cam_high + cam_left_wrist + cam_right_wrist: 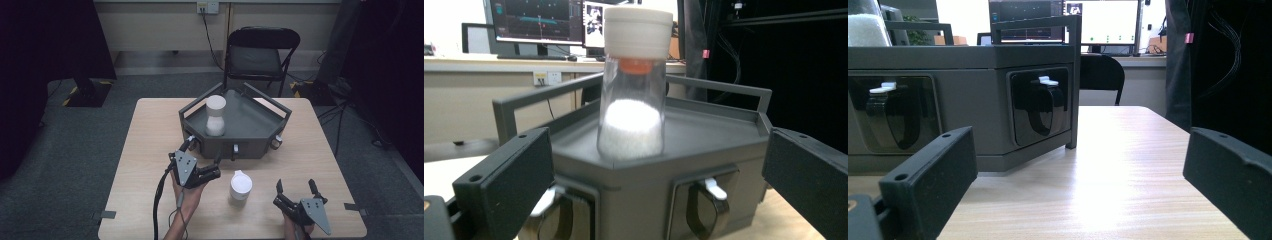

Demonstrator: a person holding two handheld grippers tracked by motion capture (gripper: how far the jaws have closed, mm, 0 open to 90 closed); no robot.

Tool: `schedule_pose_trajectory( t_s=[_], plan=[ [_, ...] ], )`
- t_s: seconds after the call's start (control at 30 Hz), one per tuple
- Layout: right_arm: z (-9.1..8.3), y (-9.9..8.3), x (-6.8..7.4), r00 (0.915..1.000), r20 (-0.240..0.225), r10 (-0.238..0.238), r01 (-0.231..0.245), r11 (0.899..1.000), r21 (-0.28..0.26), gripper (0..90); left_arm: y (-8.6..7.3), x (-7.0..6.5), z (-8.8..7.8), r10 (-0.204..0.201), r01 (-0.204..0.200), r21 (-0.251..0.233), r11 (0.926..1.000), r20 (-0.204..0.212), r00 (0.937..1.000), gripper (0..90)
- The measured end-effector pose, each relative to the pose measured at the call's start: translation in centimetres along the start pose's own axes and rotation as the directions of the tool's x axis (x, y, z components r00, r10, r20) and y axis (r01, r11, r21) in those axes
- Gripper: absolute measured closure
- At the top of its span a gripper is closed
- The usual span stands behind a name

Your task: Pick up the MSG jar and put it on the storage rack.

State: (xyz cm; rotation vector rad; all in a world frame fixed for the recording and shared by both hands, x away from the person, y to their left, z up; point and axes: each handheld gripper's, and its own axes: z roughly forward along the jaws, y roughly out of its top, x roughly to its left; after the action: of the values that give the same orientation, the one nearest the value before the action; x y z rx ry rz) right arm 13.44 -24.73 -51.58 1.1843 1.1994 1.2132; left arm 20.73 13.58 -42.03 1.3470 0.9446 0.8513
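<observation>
Sitting at frame centre: tray (260, 131), bottle (216, 116) standing upright on its left part. Hovering released just below: left gripper (204, 161). Idling released, lower right: right gripper (296, 189). Worth centring jaws round bottle's waist before clenching.

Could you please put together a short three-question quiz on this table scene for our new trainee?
1. True or false: the jar with white powder stands upright on the grey tray.
2. Where is the white-lidded container? A) on the tray B) on the table between the two tongs C) on the chair
3. Fill in: the left tongs and right tongs both have their jaws ____.

Key: 1 true; 2 B; 3 open, with nothing held between them.
</observation>
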Motion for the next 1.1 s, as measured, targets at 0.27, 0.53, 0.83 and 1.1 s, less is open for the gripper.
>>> schedule_pose_trajectory(
  t_s=[0.27, 0.53, 0.83, 1.1],
  plan=[
    [0.0, 0.0, 0.0, 1.0000, 0.000, 0.000, 0.000, 1.000, 0.000, 0.0, -1.4, 0.2, -1.1, -0.010, 0.010, 0.016, 0.9998, -0.032, 0.9995, 0.1],
    [0.0, 0.0, 0.0, 1.0000, 0.001, 0.000, 0.000, 1.000, 0.000, 0.0, -2.9, 0.1, -2.1, -0.008, 0.009, 0.022, 0.9997, -0.059, 0.9982, 0.3],
    [0.0, 0.0, 0.0, 1.0000, 0.001, 0.000, 0.000, 1.000, 0.000, 0.0, -4.3, 0.0, -2.9, 0.006, -0.005, 0.018, 0.9998, -0.087, 0.9962, 0.1],
    [0.0, 0.0, 0.0, 1.0000, 0.001, 0.000, 0.000, 1.000, 0.000, 0.0, -5.9, -0.1, -3.6, 0.008, -0.006, 0.015, 0.9999, -0.097, 0.9952, 0.0]
  ],
)
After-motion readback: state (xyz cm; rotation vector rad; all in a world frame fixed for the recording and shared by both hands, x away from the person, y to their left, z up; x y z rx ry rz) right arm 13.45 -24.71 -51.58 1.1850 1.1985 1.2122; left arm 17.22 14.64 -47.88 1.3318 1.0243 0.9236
